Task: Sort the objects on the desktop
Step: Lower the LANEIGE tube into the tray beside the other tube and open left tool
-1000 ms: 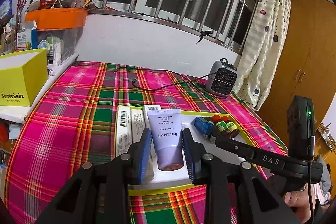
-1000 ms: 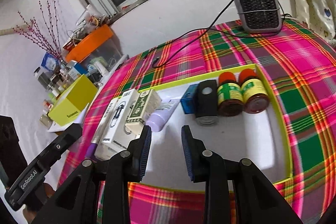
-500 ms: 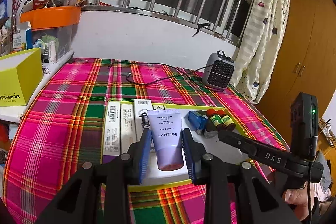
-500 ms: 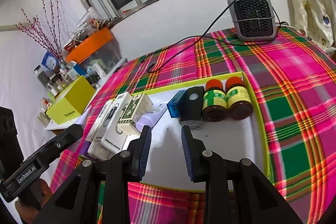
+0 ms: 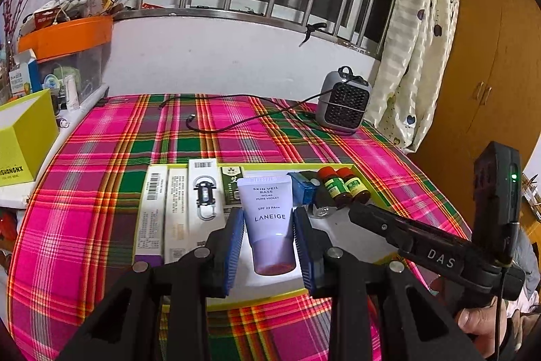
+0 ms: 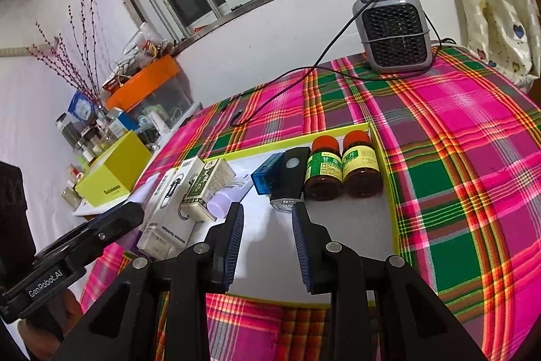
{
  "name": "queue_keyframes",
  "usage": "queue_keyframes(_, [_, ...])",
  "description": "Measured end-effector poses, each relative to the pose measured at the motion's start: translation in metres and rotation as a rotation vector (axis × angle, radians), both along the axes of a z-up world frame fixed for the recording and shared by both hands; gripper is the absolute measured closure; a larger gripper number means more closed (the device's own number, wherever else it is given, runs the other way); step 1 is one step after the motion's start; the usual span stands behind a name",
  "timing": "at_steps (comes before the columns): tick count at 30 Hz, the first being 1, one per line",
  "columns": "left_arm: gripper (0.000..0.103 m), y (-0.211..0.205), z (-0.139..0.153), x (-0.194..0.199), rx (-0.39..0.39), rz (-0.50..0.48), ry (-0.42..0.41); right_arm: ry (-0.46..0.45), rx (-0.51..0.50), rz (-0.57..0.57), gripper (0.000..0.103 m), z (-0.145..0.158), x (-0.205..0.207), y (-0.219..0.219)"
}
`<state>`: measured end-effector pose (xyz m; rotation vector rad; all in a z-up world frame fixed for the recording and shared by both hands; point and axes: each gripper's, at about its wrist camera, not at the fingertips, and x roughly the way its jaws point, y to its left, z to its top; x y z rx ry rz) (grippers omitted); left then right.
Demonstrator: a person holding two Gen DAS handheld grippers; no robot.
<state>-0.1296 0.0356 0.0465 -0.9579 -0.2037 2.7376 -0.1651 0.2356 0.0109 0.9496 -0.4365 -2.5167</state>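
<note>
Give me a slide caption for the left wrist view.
Left tongs straddle a lavender Laneige tube over the yellow-rimmed tray.

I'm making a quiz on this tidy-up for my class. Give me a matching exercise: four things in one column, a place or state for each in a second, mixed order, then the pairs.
Things
1. lilac tube
2. two brown bottles
3. fan heater
4. right gripper

Places or states
A. on the checked cloth by the wall, outside the tray
B. fingers apart, nothing between them
C. between the fingers of the left gripper
D. lying side by side in the tray's far right corner

Pairs: 1-C, 2-D, 3-A, 4-B
</note>
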Motion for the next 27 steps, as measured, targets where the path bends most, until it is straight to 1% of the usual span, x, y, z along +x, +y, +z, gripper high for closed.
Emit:
queue_keyframes(5, [0.072, 0.008, -0.001, -0.009, -0.002, -0.005, -0.016, 0.013, 0.019, -0.015, 0.071, 0.001, 0.001, 0.002])
queue_keyframes(8, [0.072, 0.015, 0.0, -0.014, -0.018, -0.01, -0.02, 0.019, 0.022, -0.021, 0.071, 0.002, 0.002, 0.004])
queue_keyframes(13, [0.072, 0.029, 0.003, -0.024, -0.037, -0.026, -0.02, 0.003, 0.011, -0.015, 0.071, 0.0, 0.0, 0.007])
queue_keyframes(20, [0.072, 0.039, 0.001, -0.041, -0.021, -0.03, -0.038, 0.019, -0.004, -0.047, 0.071, 0.004, 0.002, 0.015])
queue_keyframes(27, [0.072, 0.047, -0.009, -0.058, -0.022, -0.02, -0.071, 0.01, -0.01, -0.046, 0.071, 0.002, 0.0, 0.017])
